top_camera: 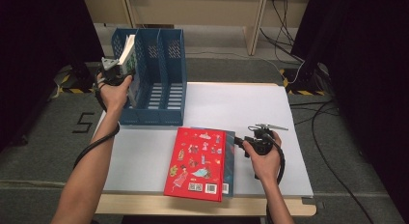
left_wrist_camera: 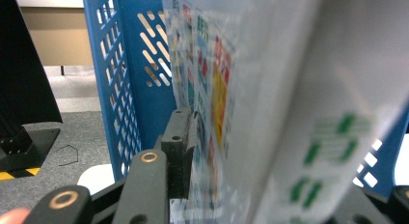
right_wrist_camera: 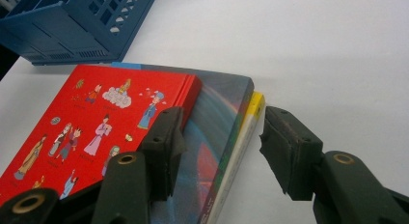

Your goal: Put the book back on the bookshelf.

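High view shows the left gripper point(top_camera: 118, 69) up at the leftmost slot of the blue file rack point(top_camera: 166, 96), which stands at the far left of the white table point(top_camera: 251, 118). A white-covered book point(top_camera: 129, 52) stands tilted in that slot, its top edge above the rack's wall. In the left gripper view the same book point(left_wrist_camera: 289, 103) sits between the jaws, blurred and very close; one jaw pad lies against its printed cover, while the other jaw is hidden behind the book, so I cannot tell whether the pads press on it. The right gripper point(top_camera: 251, 141) hovers just beside the right edge of a stack of books near the front of the table, topped by a red book point(top_camera: 195, 163). In the right gripper view its jaws stand apart: one hangs over the dark book point(right_wrist_camera: 217, 137) under the red book point(right_wrist_camera: 96, 118), the other over bare table beside the yellow-edged bottom book point(right_wrist_camera: 241, 147), gripping nothing.
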`<act>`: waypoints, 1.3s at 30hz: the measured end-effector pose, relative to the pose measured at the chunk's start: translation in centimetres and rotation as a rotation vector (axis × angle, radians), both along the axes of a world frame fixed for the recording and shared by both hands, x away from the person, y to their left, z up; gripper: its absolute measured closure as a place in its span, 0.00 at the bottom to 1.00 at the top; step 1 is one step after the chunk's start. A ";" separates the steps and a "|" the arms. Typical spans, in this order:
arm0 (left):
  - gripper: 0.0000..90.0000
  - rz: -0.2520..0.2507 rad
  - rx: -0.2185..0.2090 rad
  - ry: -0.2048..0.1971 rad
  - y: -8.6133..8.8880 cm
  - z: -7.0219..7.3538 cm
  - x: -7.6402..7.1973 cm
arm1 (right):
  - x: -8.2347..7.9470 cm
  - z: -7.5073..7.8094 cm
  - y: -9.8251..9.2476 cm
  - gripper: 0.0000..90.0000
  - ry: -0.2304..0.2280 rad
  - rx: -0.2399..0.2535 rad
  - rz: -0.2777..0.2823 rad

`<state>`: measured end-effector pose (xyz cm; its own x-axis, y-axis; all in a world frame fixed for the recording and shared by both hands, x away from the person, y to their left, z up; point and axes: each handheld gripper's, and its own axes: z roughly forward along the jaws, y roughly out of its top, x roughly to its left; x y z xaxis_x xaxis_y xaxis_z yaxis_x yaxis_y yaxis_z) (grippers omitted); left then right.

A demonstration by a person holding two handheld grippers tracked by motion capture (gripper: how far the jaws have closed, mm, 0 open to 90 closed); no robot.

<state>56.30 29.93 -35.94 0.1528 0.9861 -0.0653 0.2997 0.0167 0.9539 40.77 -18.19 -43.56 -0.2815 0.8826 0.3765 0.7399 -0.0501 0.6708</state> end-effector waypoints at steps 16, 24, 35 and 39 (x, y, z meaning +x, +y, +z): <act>0.76 0.018 0.029 0.054 -0.6 0.6 2.0 | 0.0 0.2 -0.2 0.55 0.003 0.003 0.000; 0.81 0.026 0.019 0.082 -0.4 0.8 2.1 | 0.0 0.1 -0.1 0.55 0.004 0.002 0.006; 0.82 0.037 0.004 0.045 -0.5 0.5 1.7 | 0.1 0.2 -0.2 0.55 0.003 -0.001 0.004; 0.82 0.041 -0.006 0.022 -0.2 0.3 1.5 | 0.1 0.1 -0.2 0.55 0.005 0.001 0.000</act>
<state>57.81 29.75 -35.63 0.1111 0.9910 -0.0742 0.3200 0.0350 0.9468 40.88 -18.41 -43.42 -0.2796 0.8824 0.3784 0.7433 -0.0505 0.6670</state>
